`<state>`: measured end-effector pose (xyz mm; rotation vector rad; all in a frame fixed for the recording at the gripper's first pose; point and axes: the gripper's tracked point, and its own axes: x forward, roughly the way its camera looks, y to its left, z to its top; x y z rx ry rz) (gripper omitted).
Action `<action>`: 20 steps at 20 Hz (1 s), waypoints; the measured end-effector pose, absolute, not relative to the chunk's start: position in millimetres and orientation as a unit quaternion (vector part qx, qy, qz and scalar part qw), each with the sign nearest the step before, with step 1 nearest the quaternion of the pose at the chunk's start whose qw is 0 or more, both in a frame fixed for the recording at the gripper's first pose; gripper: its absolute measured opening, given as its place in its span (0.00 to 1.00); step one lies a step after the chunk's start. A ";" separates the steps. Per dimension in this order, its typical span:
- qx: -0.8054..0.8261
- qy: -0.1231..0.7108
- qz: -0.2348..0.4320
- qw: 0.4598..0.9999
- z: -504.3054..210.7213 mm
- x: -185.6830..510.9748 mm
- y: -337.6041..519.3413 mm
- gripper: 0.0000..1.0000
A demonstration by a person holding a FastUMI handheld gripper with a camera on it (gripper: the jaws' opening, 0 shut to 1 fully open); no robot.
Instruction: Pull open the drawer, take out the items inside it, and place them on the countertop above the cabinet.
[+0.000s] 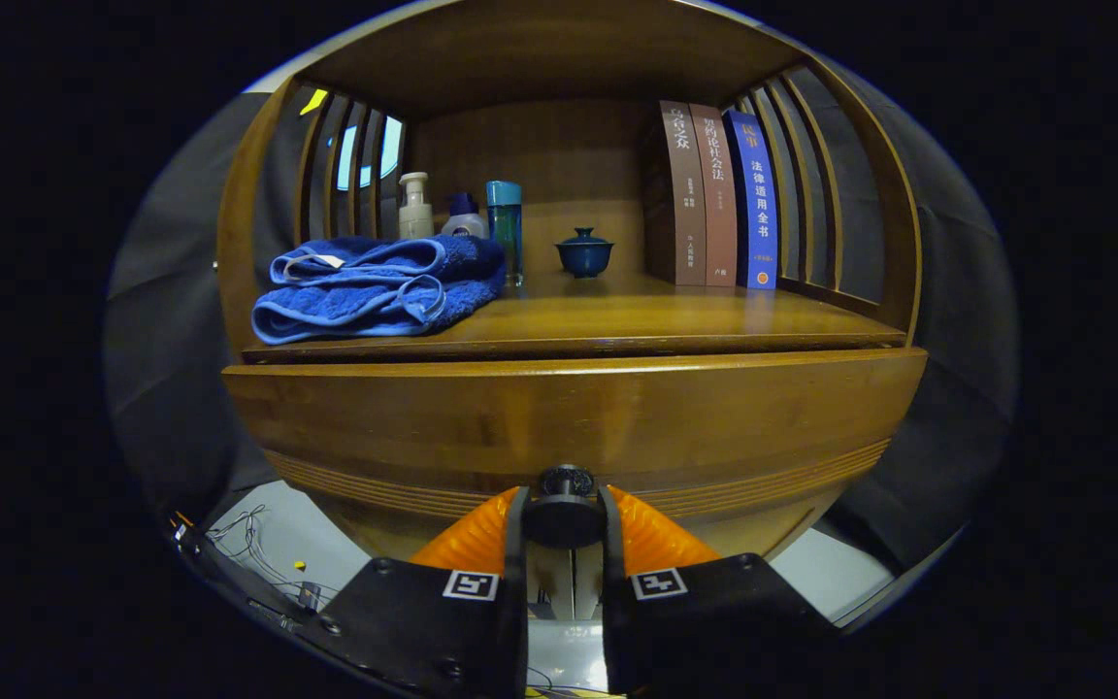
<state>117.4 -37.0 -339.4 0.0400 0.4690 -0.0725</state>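
At the drawer front [569,417], low down near its lower edge, I have the gripper [565,519] set on the knob [566,507]: the fingers [512,529] stand narrow, one pressed to each side of that small dark round knob, so I read it as gripped. The drawer looks closed or very nearly so, its top edge sitting just under the lip of the tabletop [617,325] above it, and whatever is inside is hidden from me.

The risk I see from here is a slip. The knob is small and round, and if I pull at an angle rather than straight back from the drawer front, the fingers could ride off it and leave the drawer where it is. A hard jerk could also shift the whole cabinet, and things above the drawer could move: the lidded blue cup [584,252] and the bottles [467,209] stand toward the back, the books [719,194] upright to the right of the cup.

For setting things down later, the open room above the drawer is the bare wood in the middle and right front of the tabletop, ahead of the cup and books. The folded blue towel [379,286] takes the left front corner, right up to the edge (so I would keep away from that side). Slatted sides close in left and right, and a wooden top hangs over, so I judge any approach must come from the front, over the drawer.
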 end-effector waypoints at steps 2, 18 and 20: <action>0.018 0.236 -0.036 0.971 -337.6 102.7 -35.8 0.35; 0.016 0.272 -0.037 0.962 -329.2 -9.4 -21.7 0.35; 0.017 0.273 -0.036 0.961 -328.2 -19.0 -20.7 0.34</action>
